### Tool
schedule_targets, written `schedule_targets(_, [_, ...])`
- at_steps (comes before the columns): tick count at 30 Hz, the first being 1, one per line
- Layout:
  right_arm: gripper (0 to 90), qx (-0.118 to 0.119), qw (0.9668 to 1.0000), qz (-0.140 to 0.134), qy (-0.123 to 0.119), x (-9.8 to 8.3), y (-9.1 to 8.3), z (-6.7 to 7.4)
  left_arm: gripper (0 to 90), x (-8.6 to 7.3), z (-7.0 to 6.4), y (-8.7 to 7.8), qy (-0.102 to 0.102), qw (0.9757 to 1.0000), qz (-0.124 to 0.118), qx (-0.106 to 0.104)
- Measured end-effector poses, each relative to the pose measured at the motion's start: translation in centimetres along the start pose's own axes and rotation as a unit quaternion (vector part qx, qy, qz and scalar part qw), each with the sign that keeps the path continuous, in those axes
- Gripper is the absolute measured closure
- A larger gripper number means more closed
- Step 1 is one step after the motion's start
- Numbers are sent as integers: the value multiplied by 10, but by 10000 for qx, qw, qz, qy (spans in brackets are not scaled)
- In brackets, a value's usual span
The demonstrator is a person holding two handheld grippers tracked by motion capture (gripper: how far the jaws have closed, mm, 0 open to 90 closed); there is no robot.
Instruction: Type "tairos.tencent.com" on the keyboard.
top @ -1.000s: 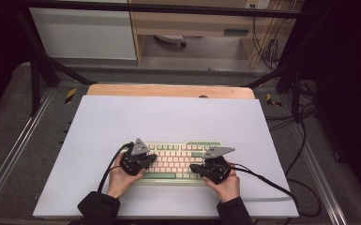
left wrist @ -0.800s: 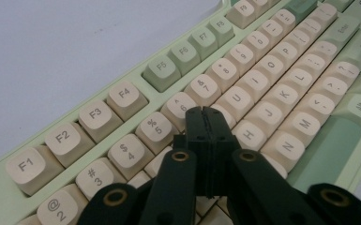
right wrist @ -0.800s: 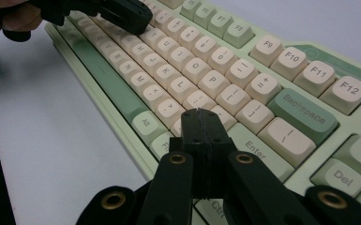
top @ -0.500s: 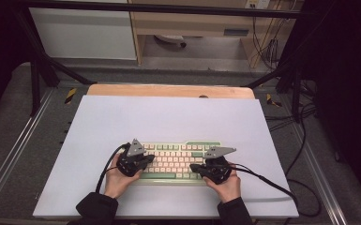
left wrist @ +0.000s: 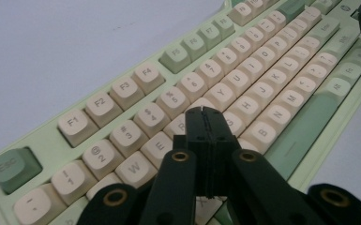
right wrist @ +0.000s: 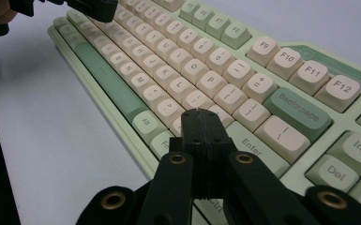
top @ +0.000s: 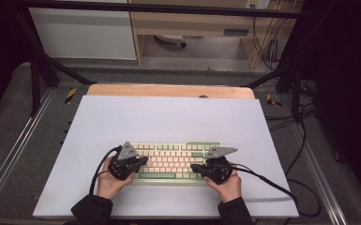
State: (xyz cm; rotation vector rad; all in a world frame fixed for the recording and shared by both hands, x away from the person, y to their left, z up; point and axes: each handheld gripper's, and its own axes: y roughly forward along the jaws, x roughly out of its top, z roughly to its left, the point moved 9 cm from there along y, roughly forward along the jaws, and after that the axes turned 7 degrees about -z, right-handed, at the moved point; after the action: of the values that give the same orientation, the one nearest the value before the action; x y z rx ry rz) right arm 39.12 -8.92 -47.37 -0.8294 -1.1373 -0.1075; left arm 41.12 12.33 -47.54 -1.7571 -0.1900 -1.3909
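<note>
A pale green keyboard point(top: 178, 159) with cream keys lies near the front of the white table top. My left gripper point(top: 143, 161) hovers over its left end, jaws shut with nothing between them; in the left gripper view its closed tips point(left wrist: 204, 112) sit above the keyboard point(left wrist: 262, 70) around the R and T keys. My right gripper point(top: 194, 167) is at the keyboard's right end, also shut and empty; in the right gripper view its tips point(right wrist: 198, 114) sit over the keyboard point(right wrist: 178, 61) near the Enter key, with the left gripper point(right wrist: 91, 9) far off at top left.
The white table top point(top: 169, 117) has a wooden strip point(top: 169, 90) along its far edge. Black cables point(top: 272, 183) trail from both grippers across the mat. Metal frame rails point(top: 14, 140) run along both sides.
My left gripper has shifted a little to the left along the keyboard. The right gripper has stayed where it was.
</note>
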Motion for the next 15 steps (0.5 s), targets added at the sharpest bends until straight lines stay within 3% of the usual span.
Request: schedule_targets(15, [900,16,10000,13,-5,-1,1,0,899,-2,16,2,-109,9997,17,204])
